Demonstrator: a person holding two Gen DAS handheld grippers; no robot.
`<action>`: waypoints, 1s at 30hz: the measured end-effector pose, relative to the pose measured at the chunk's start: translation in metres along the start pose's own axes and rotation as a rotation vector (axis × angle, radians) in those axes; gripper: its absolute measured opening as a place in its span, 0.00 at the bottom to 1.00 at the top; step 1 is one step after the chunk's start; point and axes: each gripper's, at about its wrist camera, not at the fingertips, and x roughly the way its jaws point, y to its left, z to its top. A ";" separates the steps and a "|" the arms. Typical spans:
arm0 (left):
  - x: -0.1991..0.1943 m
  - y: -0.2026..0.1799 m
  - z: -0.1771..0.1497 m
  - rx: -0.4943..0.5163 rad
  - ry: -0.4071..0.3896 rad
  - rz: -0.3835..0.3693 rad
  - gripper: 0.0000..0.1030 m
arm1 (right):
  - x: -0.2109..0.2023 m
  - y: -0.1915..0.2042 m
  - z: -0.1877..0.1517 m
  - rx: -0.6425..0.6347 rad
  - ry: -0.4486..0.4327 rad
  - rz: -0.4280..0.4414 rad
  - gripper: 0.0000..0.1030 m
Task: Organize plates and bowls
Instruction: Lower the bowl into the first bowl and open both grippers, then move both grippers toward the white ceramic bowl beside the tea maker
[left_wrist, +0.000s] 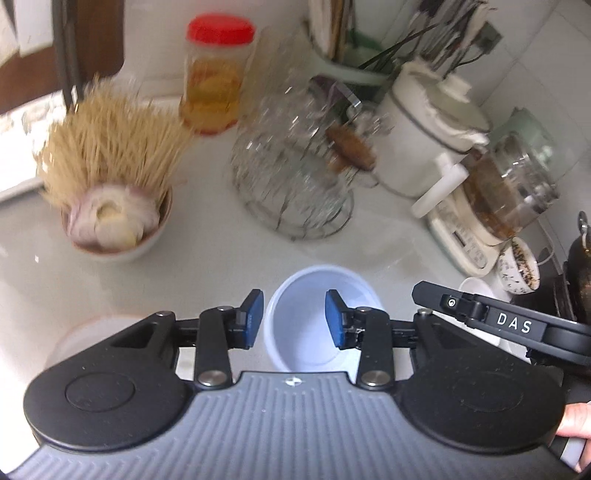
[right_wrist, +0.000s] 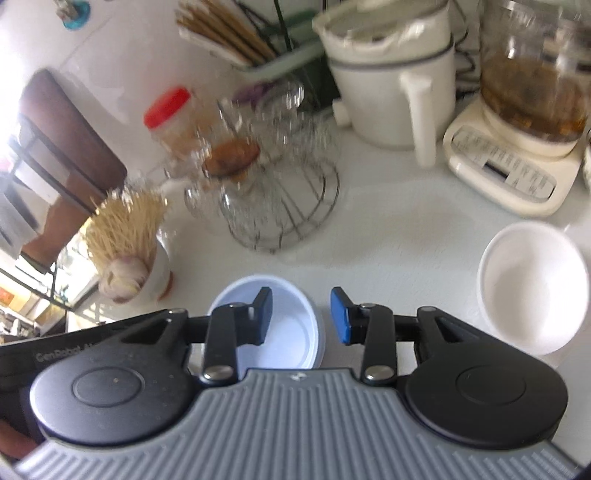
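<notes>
A pale blue-white bowl (left_wrist: 314, 317) sits on the white counter below my left gripper (left_wrist: 294, 319), which is open with the bowl's left rim between its blue pads. The same bowl shows in the right wrist view (right_wrist: 284, 325). My right gripper (right_wrist: 301, 315) is open above the bowl's right rim, left finger over the bowl, right finger outside it. A white bowl (right_wrist: 532, 288) stands to the right. Another white dish (left_wrist: 88, 336) shows partly under the left gripper's body. The other gripper's arm (left_wrist: 509, 321) reaches in from the right.
A small bowl with toothpicks and garlic (left_wrist: 110, 221), a red-lidded jar (left_wrist: 218, 74), a wire rack of glass cups (left_wrist: 295, 166), a white pot (left_wrist: 428, 133), a glass kettle on its base (left_wrist: 509, 184) and a utensil holder (right_wrist: 236, 37) crowd the back of the counter.
</notes>
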 end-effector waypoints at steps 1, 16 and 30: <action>-0.004 -0.002 0.003 0.001 -0.008 -0.015 0.41 | -0.006 0.000 0.002 -0.002 -0.020 -0.002 0.37; -0.038 -0.058 0.027 0.150 -0.084 -0.088 0.41 | -0.079 -0.002 0.010 -0.021 -0.268 -0.110 0.37; -0.023 -0.108 0.030 0.272 -0.066 -0.146 0.42 | -0.099 -0.038 0.004 0.056 -0.305 -0.204 0.37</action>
